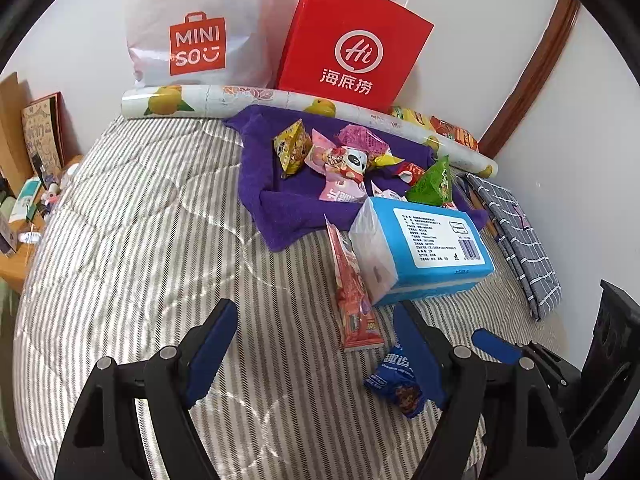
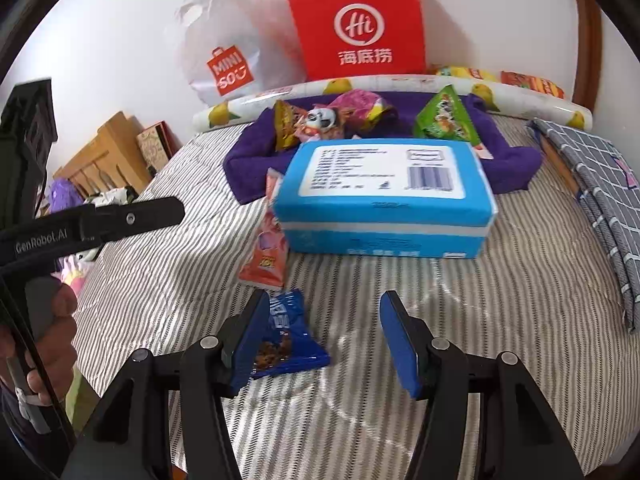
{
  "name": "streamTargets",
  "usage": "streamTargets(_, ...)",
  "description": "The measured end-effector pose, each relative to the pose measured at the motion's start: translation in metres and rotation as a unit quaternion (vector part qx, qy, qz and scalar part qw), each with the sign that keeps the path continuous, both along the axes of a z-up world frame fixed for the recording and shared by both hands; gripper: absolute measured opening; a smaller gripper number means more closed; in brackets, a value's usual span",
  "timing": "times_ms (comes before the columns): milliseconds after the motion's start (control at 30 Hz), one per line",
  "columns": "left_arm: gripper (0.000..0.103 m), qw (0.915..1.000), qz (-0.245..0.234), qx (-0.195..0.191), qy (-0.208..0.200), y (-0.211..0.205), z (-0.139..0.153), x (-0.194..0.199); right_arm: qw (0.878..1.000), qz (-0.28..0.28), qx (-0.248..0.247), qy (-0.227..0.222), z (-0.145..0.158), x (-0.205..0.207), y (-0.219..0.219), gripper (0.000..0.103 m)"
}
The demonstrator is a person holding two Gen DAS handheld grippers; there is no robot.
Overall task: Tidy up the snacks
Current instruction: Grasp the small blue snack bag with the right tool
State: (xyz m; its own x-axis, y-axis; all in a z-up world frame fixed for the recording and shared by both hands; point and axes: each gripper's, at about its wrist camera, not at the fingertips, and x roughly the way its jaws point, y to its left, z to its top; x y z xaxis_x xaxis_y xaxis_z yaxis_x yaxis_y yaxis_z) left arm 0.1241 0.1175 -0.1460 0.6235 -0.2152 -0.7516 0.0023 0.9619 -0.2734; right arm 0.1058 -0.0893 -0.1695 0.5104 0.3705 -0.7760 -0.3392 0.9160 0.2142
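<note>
Several snack packets [image 1: 344, 156] lie piled on a purple towel [image 1: 276, 204] on the striped bed; the pile also shows in the right wrist view [image 2: 328, 120]. A green packet [image 1: 434, 182] leans behind a blue tissue pack [image 1: 424, 246]. A long red packet [image 1: 352, 300] lies beside the tissue pack. A blue cookie packet [image 2: 286, 336] lies on the bed, touching the left finger of my open right gripper [image 2: 324, 340]. My left gripper [image 1: 316, 352] is open and empty over the quilt, with the blue packet [image 1: 394, 384] by its right finger.
A white MINISO bag [image 1: 196, 28] and a red paper bag [image 1: 352, 44] lean on the wall behind a lemon-print roll [image 1: 240, 98]. A folded grey checked cloth [image 1: 520, 240] lies at the right. A wooden shelf with clutter [image 1: 24, 200] stands to the left.
</note>
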Motion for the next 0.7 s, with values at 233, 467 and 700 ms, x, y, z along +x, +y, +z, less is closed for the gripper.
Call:
streamTargets(233, 0.078, 0.9999, 0.002, -0.009, -0.003, 0.013, 0.0, -0.002, 0.999, 0.043, -0.004, -0.003, -0.005, -0.006, 0.02, 0.065)
streamTargets(467, 0.078, 0.9999, 0.005, -0.009, 0.014, 0.015, -0.011, -0.005, 0.995, 0.08, -0.044, 0.03, -0.038, -0.005, 0.039, 0.069)
streamTargets(700, 0.078, 0.9998, 0.007, 0.004, 0.019, 0.01, -0.019, -0.001, 0.994, 0.076, -0.076, -0.005, -0.043, -0.008, 0.043, 0.048)
